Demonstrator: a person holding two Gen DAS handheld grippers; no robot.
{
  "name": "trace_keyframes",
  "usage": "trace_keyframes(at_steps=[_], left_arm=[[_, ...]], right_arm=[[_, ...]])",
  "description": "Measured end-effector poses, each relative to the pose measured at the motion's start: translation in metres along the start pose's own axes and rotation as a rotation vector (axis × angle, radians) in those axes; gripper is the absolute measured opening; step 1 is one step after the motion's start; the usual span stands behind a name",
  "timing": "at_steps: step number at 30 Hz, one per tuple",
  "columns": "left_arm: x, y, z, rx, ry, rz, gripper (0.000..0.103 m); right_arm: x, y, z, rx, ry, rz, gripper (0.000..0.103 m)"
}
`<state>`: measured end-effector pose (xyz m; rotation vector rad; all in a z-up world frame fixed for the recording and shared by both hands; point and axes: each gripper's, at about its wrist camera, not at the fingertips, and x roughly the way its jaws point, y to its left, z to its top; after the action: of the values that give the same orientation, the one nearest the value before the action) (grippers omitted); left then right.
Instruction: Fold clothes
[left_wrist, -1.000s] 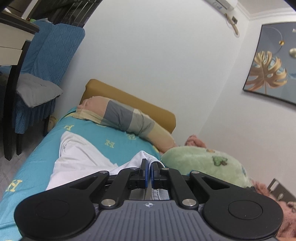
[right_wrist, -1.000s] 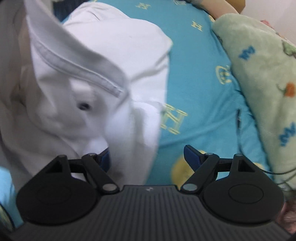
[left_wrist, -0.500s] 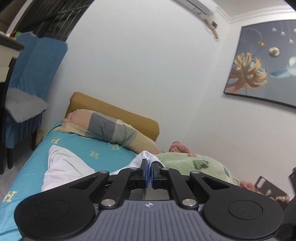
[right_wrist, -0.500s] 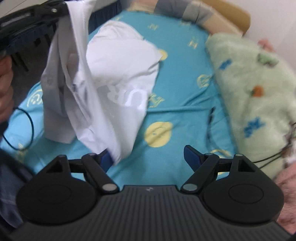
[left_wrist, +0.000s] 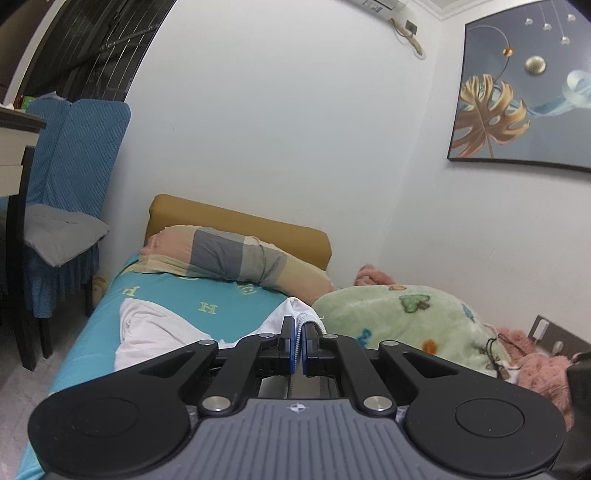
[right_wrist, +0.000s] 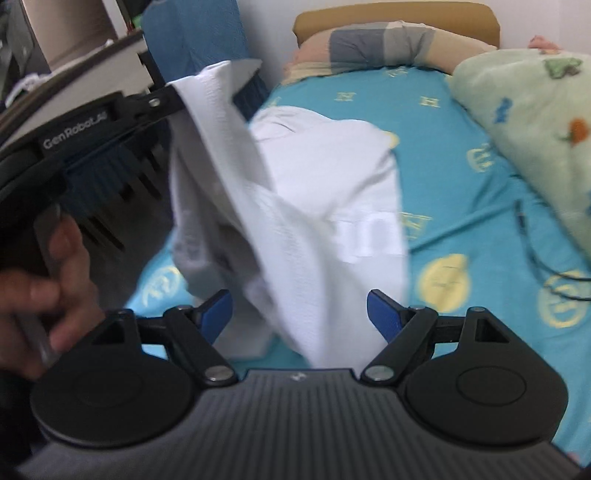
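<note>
Right wrist view showed the bed ahead of the tongs, a white T-shirt hanging between them and partly resting on it. Left gripper was clamped on a ribbed hem of that shirt; right gripper gaped wide, holding nothing. Judged step: lifting to spread. Next, the right needs a second corner. Green blanket and black cable crowded the right side.
</note>
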<state>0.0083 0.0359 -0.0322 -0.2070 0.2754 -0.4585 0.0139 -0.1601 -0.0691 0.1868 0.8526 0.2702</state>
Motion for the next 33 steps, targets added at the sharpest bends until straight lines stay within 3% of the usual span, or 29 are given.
trace_keyframes(at_steps=[3,5,7,9,14,17,18,22,24,26,29,31,32,33], left_arm=[[-0.003,-0.003,-0.003,0.017,-0.009,0.027,0.003],[-0.004,-0.005,-0.003,0.017,-0.024,0.056,0.003],[-0.005,-0.006,-0.003,0.012,-0.047,0.087,0.003],[-0.007,-0.006,-0.001,-0.002,-0.073,0.110,0.003],[-0.012,-0.004,0.005,-0.022,-0.109,0.187,0.003],[-0.022,0.002,0.008,-0.051,-0.102,0.237,0.003],[-0.026,0.004,0.009,-0.063,-0.097,0.252,0.003],[-0.040,0.012,0.010,-0.080,-0.052,0.258,0.003],[-0.046,0.015,0.009,-0.085,-0.026,0.255,0.004],[-0.048,0.016,0.006,-0.082,0.016,0.252,0.006],[-0.042,0.020,-0.004,-0.076,0.096,0.264,0.016],[-0.034,0.018,-0.011,-0.049,0.139,0.284,0.035],[-0.027,0.018,-0.015,-0.031,0.164,0.292,0.051],[-0.020,0.017,-0.018,-0.012,0.192,0.291,0.059]], right_arm=[[0.013,0.006,-0.002,0.005,-0.128,-0.129,0.081],[0.013,-0.006,-0.002,0.061,-0.231,-0.234,0.082],[0.011,-0.025,-0.003,0.138,-0.279,-0.286,0.082],[0.014,-0.046,-0.005,0.215,-0.250,-0.304,0.082],[0.047,-0.077,-0.027,0.358,0.025,-0.289,0.082],[0.031,-0.082,-0.038,0.487,-0.062,-0.324,0.082],[0.017,-0.080,-0.034,0.486,-0.150,-0.357,0.082],[-0.039,-0.055,-0.020,0.332,-0.500,-0.476,0.082],[-0.053,-0.043,-0.017,0.252,-0.600,-0.496,0.082],[-0.055,-0.036,-0.016,0.202,-0.630,-0.494,0.082],[-0.050,-0.039,-0.015,0.203,-0.612,-0.469,0.082],[-0.046,-0.044,-0.012,0.209,-0.596,-0.454,0.082],[-0.045,-0.046,-0.011,0.212,-0.592,-0.450,0.082],[-0.043,-0.049,-0.010,0.217,-0.591,-0.440,0.082]])
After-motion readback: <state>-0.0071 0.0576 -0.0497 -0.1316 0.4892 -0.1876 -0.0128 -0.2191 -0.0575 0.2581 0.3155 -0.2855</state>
